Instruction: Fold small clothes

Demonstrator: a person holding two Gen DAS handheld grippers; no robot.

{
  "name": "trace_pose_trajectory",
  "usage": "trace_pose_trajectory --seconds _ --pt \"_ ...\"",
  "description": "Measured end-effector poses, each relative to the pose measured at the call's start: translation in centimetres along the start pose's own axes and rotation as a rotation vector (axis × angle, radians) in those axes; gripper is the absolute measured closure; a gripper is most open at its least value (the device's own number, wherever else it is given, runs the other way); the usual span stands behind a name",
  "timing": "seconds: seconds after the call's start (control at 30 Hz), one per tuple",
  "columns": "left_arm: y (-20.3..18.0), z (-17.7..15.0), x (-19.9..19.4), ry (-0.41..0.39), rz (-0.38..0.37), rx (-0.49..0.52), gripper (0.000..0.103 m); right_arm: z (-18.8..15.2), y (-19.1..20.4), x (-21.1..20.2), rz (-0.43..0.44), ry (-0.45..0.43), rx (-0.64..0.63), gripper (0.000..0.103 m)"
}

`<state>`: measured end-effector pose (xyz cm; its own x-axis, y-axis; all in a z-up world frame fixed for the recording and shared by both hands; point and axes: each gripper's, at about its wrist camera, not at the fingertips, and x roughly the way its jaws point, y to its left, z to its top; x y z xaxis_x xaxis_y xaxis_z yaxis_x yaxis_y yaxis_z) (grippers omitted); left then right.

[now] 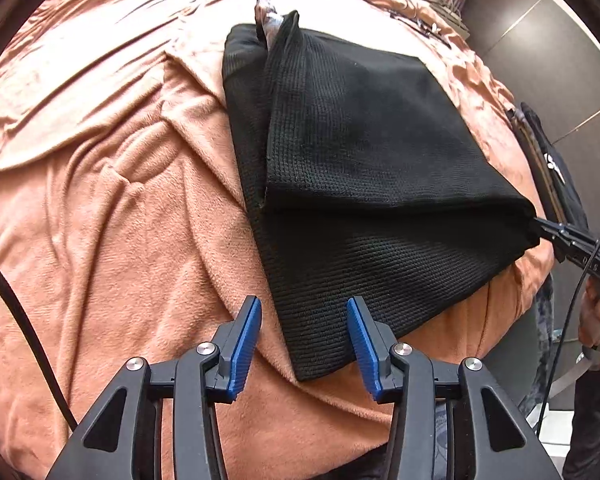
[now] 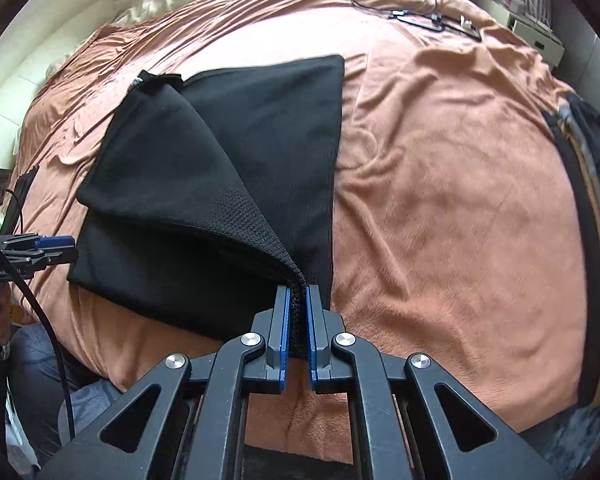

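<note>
Black knit garment point(image 1: 372, 184) on bed point(image 1: 112, 208), near corner clamped in right gripper point(image 2: 297, 308) jaws, left gripper point(image 1: 303, 344) jaws apart beside hem; risk: thin pinch slips, fold collapses.

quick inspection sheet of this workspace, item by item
surface: bed with a wrinkled salmon blanket, cream bedding at its far edge.
job's things: black knit garment lying partly folded on the blanket, one corner lifted.
clutter: thin cord and small black items at the far side; a dark strap-like object at the right edge.
grippers: left gripper open, hovering at the garment's near corner; right gripper shut on the garment's lifted corner.
cables: black cable trailing beside the left gripper.
surroundings: grey wall panels, a white box beyond the bed.
</note>
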<state>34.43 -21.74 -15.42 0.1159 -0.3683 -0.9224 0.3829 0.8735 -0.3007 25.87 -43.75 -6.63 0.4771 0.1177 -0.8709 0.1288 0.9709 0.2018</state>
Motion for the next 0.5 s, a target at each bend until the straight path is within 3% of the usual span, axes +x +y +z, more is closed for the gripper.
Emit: trace_pose_trajectory --seconds 0.37,0.4,0.5 --pt "-0.4 0.2 1.7 0.025 -0.032 -0.025 0.057 0.0 -0.3 1.4 0.006 0.016 0.047 0.099" --pt "-0.4 0.2 1.9 0.026 -0.028 -0.021 0.067 0.0 -0.2 1.4 0.004 0.017 0.052 0.099" --pt "-0.4 0.3 2.2 0.032 -0.004 -0.012 0.080 0.1 -0.2 1.6 0.000 0.018 0.059 0.099"
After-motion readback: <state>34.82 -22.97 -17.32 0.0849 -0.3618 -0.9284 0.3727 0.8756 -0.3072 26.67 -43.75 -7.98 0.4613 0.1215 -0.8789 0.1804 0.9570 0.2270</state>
